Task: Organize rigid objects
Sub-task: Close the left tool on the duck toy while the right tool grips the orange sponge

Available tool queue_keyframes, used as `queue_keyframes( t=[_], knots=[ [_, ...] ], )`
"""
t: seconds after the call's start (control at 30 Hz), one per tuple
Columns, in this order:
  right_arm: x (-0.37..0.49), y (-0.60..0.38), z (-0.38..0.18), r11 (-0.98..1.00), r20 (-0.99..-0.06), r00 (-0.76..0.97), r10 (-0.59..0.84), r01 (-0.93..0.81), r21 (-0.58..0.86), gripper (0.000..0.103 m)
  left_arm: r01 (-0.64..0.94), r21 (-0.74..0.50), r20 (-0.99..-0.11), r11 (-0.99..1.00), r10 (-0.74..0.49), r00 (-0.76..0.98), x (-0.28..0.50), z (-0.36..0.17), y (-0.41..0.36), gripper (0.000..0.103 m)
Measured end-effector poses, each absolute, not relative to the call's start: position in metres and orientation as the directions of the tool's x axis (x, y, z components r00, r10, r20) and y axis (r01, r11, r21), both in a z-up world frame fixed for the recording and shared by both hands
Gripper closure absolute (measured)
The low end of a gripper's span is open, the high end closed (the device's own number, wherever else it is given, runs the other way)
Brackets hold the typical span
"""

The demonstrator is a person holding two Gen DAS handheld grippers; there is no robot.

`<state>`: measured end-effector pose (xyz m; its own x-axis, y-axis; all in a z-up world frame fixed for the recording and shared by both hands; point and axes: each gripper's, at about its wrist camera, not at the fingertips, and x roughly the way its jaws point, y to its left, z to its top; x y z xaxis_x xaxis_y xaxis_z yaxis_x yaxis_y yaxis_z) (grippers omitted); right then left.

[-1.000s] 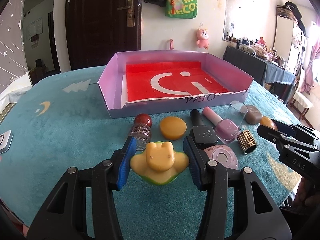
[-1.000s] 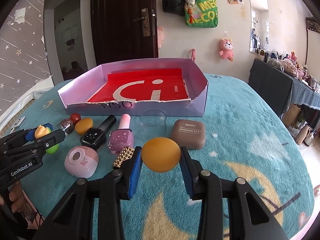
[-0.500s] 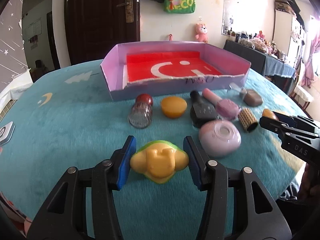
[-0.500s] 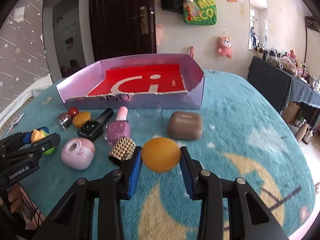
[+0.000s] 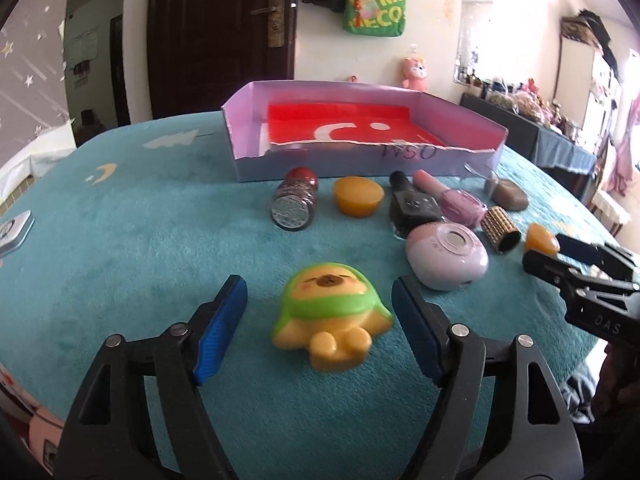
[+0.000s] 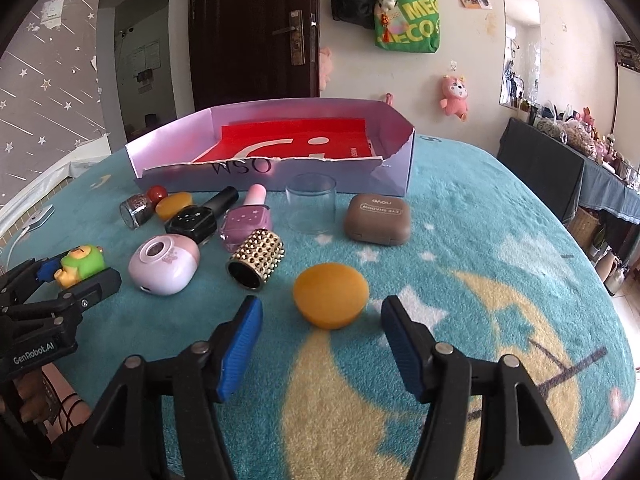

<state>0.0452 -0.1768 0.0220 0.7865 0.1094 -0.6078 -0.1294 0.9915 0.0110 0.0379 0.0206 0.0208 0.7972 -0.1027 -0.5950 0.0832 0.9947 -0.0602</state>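
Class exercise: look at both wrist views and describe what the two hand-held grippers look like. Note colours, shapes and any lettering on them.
Both are black plastic tools with two angular, cut-out fingers fixed by silver rivets, each tipped with a ribbed blue pad. Seen from the right wrist view, the left hand-held gripper carries white "GenRobot.AI" lettering. Seen from the left wrist view, the right hand-held gripper shows embossed "DAS" on its side.
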Motion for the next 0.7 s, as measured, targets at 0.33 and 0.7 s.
queue_keyframes(
  t=[0.33, 0.7],
  knots=[
    [0.057, -0.181, 0.022, 0.993, -0.601, 0.792, 0.104, -0.118, 0.016, 0.041, 0.068, -0.041, -0.598, 0.997, -0.079, 0.798, 0.046, 0.019, 0.018, 0.040],
    [0.064, -0.182, 0.022, 0.990, -0.594, 0.794, 0.126, -0.137, 0.027, 0.063, 0.100, -0.046, -0.583, 0.994, -0.108, 0.805, 0.048, 0.022, 0.011, 0.058]
  ],
)
